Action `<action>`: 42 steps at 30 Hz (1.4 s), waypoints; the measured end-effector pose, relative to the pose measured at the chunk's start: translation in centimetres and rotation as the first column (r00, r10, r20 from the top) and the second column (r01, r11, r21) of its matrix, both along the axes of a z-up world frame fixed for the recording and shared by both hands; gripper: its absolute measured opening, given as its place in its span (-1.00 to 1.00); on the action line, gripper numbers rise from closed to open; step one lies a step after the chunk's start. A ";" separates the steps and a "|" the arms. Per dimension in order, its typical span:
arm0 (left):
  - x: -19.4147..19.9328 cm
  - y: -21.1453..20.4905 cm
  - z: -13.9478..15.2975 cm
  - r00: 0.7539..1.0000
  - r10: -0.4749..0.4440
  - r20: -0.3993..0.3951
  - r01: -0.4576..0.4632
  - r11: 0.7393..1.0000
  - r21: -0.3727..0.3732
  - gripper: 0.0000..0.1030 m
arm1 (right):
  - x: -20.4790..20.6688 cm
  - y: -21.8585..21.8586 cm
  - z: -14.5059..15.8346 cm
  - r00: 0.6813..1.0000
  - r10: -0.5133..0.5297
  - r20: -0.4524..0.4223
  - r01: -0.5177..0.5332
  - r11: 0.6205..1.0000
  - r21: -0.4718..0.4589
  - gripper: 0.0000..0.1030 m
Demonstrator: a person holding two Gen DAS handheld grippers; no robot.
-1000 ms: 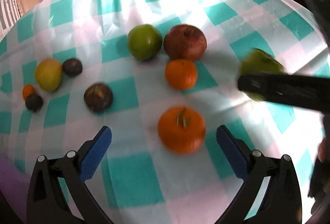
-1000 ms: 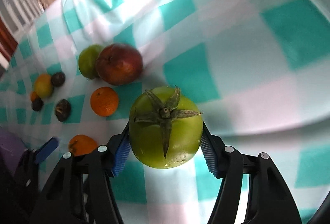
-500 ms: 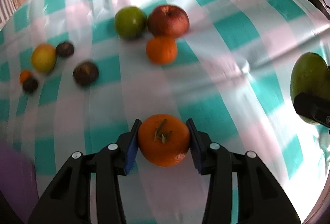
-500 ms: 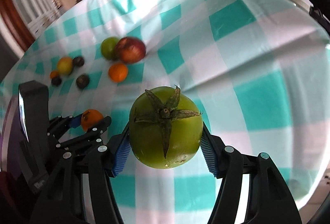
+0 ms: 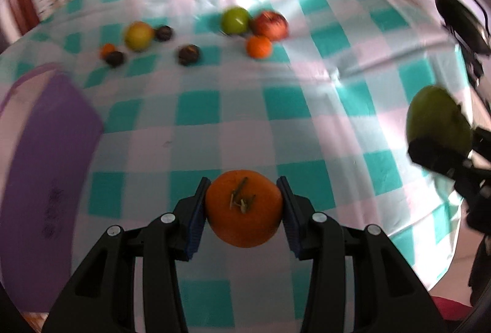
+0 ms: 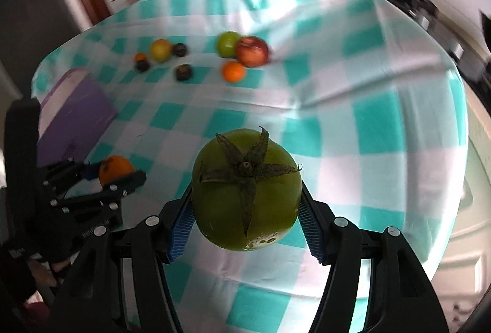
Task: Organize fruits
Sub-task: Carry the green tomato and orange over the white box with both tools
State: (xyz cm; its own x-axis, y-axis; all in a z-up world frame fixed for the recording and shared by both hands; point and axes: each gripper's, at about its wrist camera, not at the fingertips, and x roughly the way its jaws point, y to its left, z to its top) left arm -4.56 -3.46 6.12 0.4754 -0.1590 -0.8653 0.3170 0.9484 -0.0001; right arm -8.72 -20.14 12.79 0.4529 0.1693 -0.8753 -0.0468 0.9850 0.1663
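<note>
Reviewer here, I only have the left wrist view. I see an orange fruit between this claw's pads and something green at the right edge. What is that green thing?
Observer: It is a green tomato-like fruit with a dark star-shaped calyx facing the camera, which your view does not show.
Operator: Is it held or loose?
Observer: Held. The right claw has a blue ribbed pad pressed on each side of it, clear of the checked tablecloth.
Operator: How does my left claw look from there?
Observer: The left claw sits low at the left, shut on the orange fruit, near the purple container.
</note>
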 end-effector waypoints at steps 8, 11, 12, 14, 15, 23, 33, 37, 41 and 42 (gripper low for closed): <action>-5.4 8.5 7.8 0.971 0.193 0.140 -0.182 0.980 -0.086 -0.14 | 0.4 7.7 3.0 0.971 0.231 0.057 -0.234 0.970 0.058 0.19; -6.8 11.1 9.4 0.946 0.262 0.191 -0.249 0.964 -0.089 -0.14 | 0.8 10.6 3.6 0.952 0.297 0.067 -0.302 0.951 0.067 0.19; -7.4 12.5 10.1 0.932 0.295 0.212 -0.280 0.955 -0.100 -0.14 | 0.9 11.6 3.8 0.946 0.317 0.071 -0.322 0.944 0.072 0.19; -8.2 14.5 11.2 0.907 0.346 0.241 -0.326 0.938 -0.118 -0.14 | 1.4 13.8 4.7 0.929 0.361 0.088 -0.367 0.927 0.073 0.19; -8.6 16.2 11.9 0.892 0.371 0.259 -0.348 0.928 -0.130 -0.14 | 1.6 14.6 5.1 0.921 0.376 0.097 -0.384 0.920 0.073 0.19; -8.9 27.4 14.6 0.819 0.498 0.284 -0.477 0.867 -0.142 -0.14 | 5.3 25.5 8.4 0.870 0.466 0.161 -0.485 0.868 0.107 0.19; -0.9 37.0 11.7 0.888 0.429 0.163 -0.432 0.902 -0.022 -0.14 | 9.3 39.5 5.7 0.806 0.592 -0.002 -0.592 0.806 0.007 0.19; 2.6 36.7 9.1 0.941 0.317 0.115 -0.322 0.946 0.028 -0.14 | 10.3 42.2 3.2 0.793 0.602 -0.093 -0.607 0.794 -0.030 0.19; 5.4 36.8 6.2 0.968 0.248 0.037 -0.249 0.966 0.063 -0.14 | 11.1 43.7 1.0 0.784 0.596 -0.172 -0.614 0.786 -0.077 0.19; 6.2 37.0 5.1 0.971 0.239 -0.003 -0.238 0.968 0.085 -0.14 | 11.4 44.1 0.3 0.781 0.592 -0.197 -0.616 0.782 -0.090 0.19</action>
